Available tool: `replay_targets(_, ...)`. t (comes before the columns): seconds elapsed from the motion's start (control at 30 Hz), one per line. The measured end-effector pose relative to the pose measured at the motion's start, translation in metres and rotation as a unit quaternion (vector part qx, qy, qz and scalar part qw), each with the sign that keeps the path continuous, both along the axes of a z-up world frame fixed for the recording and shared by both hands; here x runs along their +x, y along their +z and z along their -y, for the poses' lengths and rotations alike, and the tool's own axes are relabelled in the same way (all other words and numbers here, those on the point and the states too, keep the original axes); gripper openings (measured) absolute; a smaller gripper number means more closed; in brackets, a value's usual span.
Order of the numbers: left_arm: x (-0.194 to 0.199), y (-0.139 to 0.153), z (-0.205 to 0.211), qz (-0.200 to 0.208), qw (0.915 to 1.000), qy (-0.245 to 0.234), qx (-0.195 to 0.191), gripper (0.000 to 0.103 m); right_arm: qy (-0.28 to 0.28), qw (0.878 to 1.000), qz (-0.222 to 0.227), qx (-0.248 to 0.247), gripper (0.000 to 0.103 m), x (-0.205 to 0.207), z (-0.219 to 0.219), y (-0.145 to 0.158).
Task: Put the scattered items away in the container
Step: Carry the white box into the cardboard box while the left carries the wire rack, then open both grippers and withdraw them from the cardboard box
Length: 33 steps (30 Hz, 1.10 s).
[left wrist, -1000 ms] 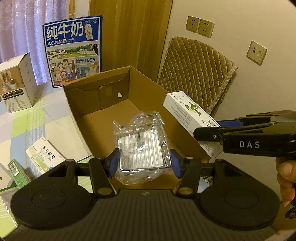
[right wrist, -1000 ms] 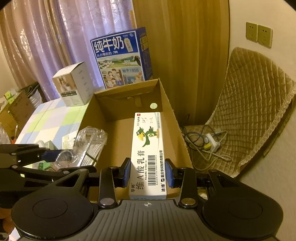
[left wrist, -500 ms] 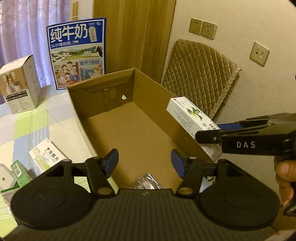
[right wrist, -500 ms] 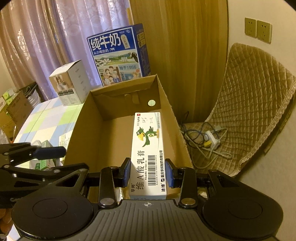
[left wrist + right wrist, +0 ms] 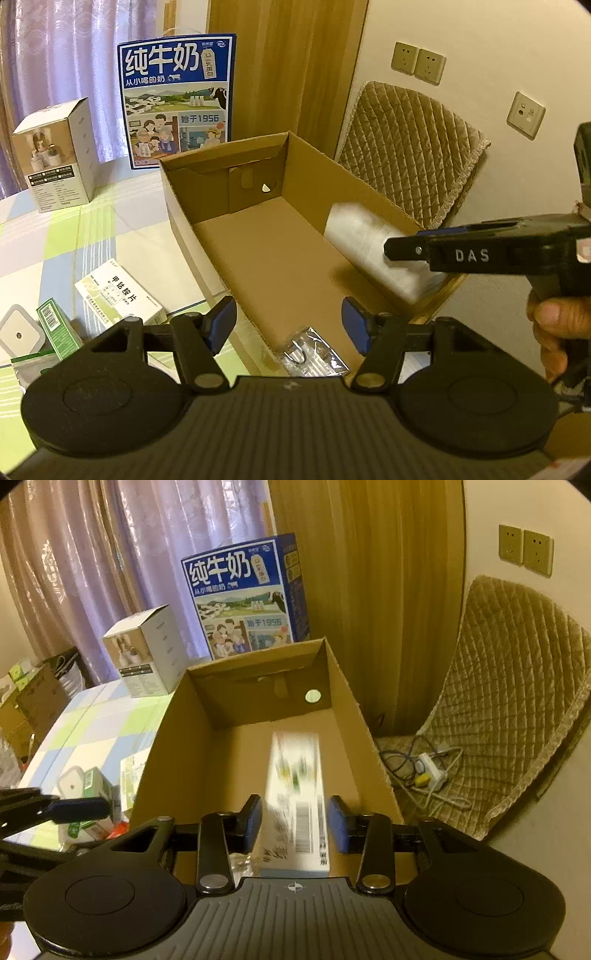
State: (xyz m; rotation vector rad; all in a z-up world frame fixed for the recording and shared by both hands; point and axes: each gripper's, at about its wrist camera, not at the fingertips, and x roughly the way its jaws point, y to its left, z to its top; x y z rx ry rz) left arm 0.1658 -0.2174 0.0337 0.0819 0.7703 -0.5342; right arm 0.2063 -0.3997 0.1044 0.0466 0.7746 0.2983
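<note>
An open cardboard box (image 5: 236,229) stands on the table, also seen in the right wrist view (image 5: 173,716). My left gripper (image 5: 288,323) is open and empty above the box's near end, over a clear plastic pack (image 5: 314,356) lying inside. My right gripper (image 5: 294,821) is open; the white ointment box (image 5: 295,797) sits blurred between its spread fingers, dropping into the cardboard box. It also shows blurred in the left wrist view (image 5: 365,243). A white medicine box (image 5: 118,297), a green box (image 5: 59,328) and a white square item (image 5: 18,332) lie on the table left of the box.
A blue milk carton box (image 5: 177,99) and a white product box (image 5: 55,173) stand behind on the checked tablecloth (image 5: 55,240). A quilted chair (image 5: 509,701) with a power strip and cables (image 5: 428,771) is at the right, by the wall.
My left gripper opened and the plastic pack fell into the box. My right gripper has just opened and the ointment box is falling from it.
</note>
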Motion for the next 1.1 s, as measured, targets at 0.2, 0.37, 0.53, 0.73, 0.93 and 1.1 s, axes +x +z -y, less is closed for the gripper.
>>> replay_targets(0.2,-0.005,-0.001,-0.011,0.002,1.0000,0.008,0.002,0.059,0.000,1.000,0.015,0.002,0.057,-0.010,0.000,0.005)
replay_targets(0.37,-0.012,0.000,-0.022,0.000,0.9998,0.018,0.004,0.060,-0.003,1.000,0.023,0.008,0.061,-0.025,-0.002,0.010)
replay_targets(0.53,-0.025,0.003,-0.036,0.000,0.9995,0.031,0.006,0.067,-0.002,1.000,0.027,0.011,0.072,-0.045,-0.009,0.017)
replay_targets(0.73,-0.046,0.005,-0.059,-0.001,0.9984,0.055,0.010,0.082,0.000,0.999,0.032,0.016,0.086,-0.075,-0.021,0.024)
replay_targets(0.93,-0.072,0.007,-0.093,-0.003,0.9968,0.079,0.017,0.091,0.009,0.999,0.038,0.023,0.101,-0.106,-0.039,0.029)
replay_targets(1.1,-0.096,0.012,-0.128,0.002,0.9939,0.107,0.025,0.098,0.027,0.999,0.035,0.027,0.101,-0.129,-0.062,0.030)
